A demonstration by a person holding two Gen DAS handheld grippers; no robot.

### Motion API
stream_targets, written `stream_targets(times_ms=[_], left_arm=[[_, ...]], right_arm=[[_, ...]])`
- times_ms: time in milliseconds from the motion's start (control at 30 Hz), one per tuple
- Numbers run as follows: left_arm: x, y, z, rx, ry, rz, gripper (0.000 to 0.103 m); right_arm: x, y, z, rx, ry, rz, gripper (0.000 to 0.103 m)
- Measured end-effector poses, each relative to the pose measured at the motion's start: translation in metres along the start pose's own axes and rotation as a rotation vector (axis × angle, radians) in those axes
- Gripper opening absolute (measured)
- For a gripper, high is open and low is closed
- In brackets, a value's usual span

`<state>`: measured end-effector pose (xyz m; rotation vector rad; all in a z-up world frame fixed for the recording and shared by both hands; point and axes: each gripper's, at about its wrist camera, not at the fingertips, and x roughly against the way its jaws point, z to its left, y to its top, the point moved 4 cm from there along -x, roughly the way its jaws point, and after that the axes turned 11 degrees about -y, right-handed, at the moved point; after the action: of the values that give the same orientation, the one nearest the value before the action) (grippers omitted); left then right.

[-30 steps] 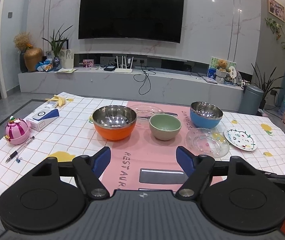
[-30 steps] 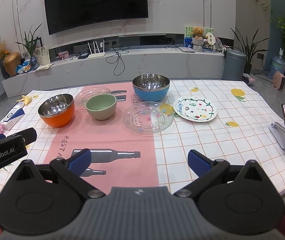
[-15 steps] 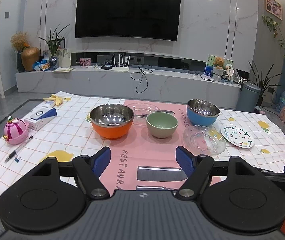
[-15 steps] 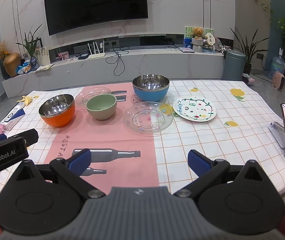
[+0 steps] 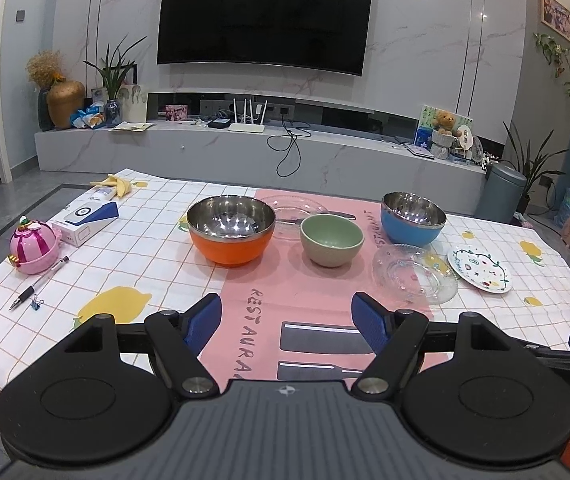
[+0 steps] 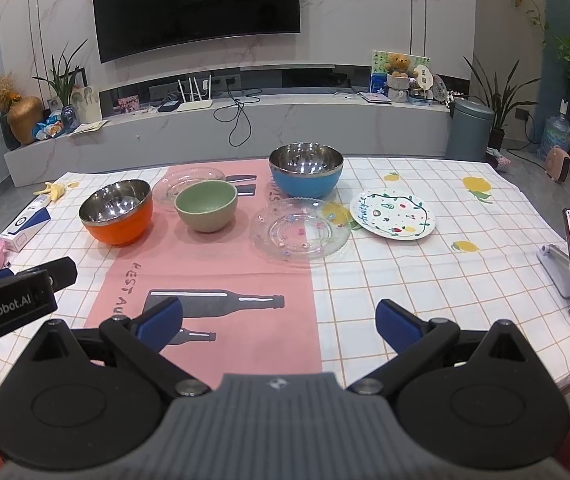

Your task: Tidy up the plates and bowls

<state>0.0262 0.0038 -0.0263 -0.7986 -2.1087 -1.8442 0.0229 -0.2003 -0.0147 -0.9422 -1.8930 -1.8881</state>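
Both tongs, left [image 5: 287, 316] and right [image 6: 279, 320], are wide and empty. The glass plate [image 6: 300, 228] is slippery and could drop.

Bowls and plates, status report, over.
Left tool and right tool open, empty. Orange bowl, green bowl, blue bowl, plates unstacked. Nothing blocking.

Dim indoor light, ceiling-spot glare on wall, fisheye-bent edges, sharp focus

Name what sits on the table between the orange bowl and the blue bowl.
The green bowl sits between the orange bowl and the blue bowl; both wrist views show it.
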Motion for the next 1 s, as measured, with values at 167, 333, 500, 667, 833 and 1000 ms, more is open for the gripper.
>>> stream_targets(times_ms=[167, 333, 500, 667, 833, 1000], left_arm=[[-0.001, -0.002, 0.003, 0.002, 0.001, 0.007, 0.087], [-0.002, -0.003, 0.004, 0.002, -0.001, 0.010, 0.087], [-0.004, -0.006, 0.006, 0.004, 0.002, 0.020, 0.087], [-0.007, -0.007, 0.006, 0.007, 0.003, 0.034, 0.087], [-0.009, -0.009, 0.005, 0.006, -0.003, 0.047, 0.087], [-0.013, -0.008, 0.006, 0.009, -0.023, 0.061, 0.087]], right_arm=[[-0.001, 0.000, 0.001, 0.002, 0.000, 0.000, 0.100], [-0.002, -0.002, 0.004, 0.009, -0.003, 0.002, 0.100], [-0.003, -0.002, 0.005, 0.009, -0.003, 0.004, 0.100], [-0.004, -0.003, 0.005, 0.010, -0.002, 0.006, 0.100], [-0.008, -0.005, 0.006, 0.014, -0.001, 0.013, 0.100], [-0.014, -0.009, 0.006, 0.013, 0.001, 0.031, 0.100]])
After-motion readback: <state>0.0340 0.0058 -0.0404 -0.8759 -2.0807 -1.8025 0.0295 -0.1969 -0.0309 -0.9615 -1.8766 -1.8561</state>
